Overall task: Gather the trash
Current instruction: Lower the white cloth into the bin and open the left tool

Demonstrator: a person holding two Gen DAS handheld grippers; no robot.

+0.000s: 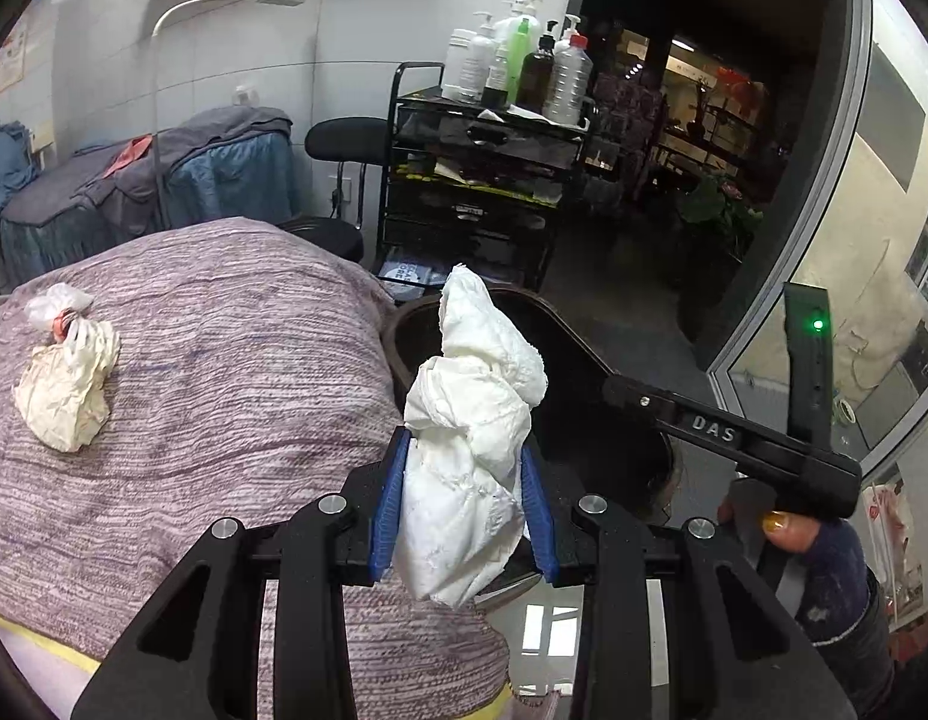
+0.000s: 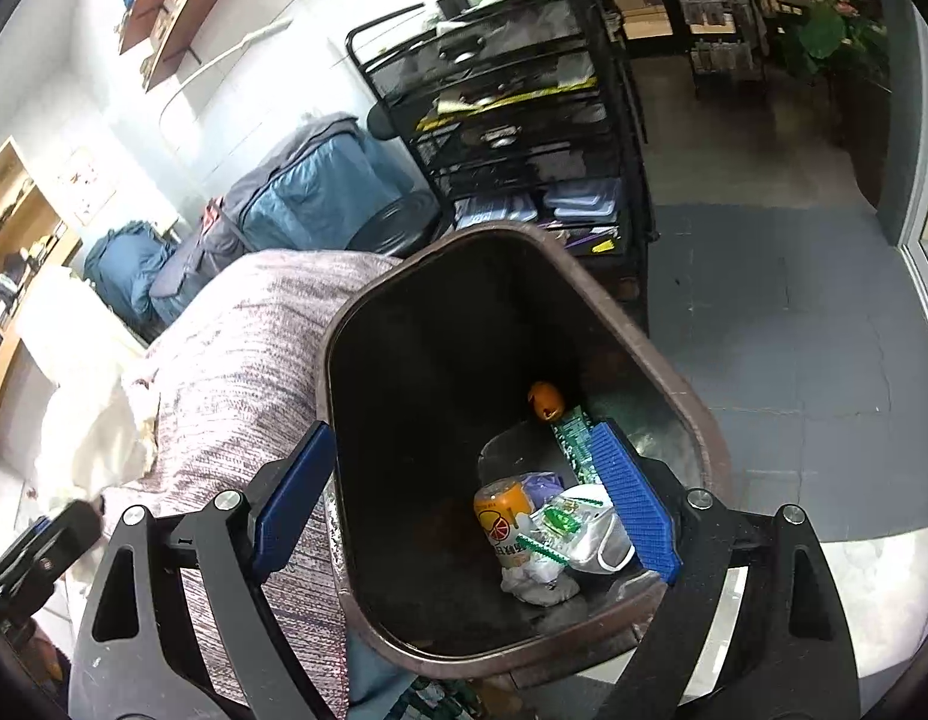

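Left wrist view is showing the left gripper clamping its blue-padded jaws on a crumpled white paper wad, which is sticking up between the pads and hanging just near of the dark brown plastic trash bin. By my reading, this wad is midway to disposal: lifted, but not yet released over the bin's opening.

Right wrist view is looking down into that bin, where earlier-collected rubbish is lying at the bottom: an orange drink can, a silvery snack wrapper with green print, a green printed strip and a small orange scrap. So part of the job appears done.

Still left to gather, as far as can be seen, is a knotted, crumpled cream plastic bag, lying on the mauve striped bed cover at the far left, well apart from the bin.

The right gripper is holding its jaws wide apart, straddling the bin's near rim: the left pad is sitting outside the wall, just beside the bed cover, and the right pad is reaching inside, near the wrapper. Nothing is gripped between them, and whether either pad is actually touching the rim I cannot tell. It seems to be steadying or framing the bin while the left one is bringing the wad over.
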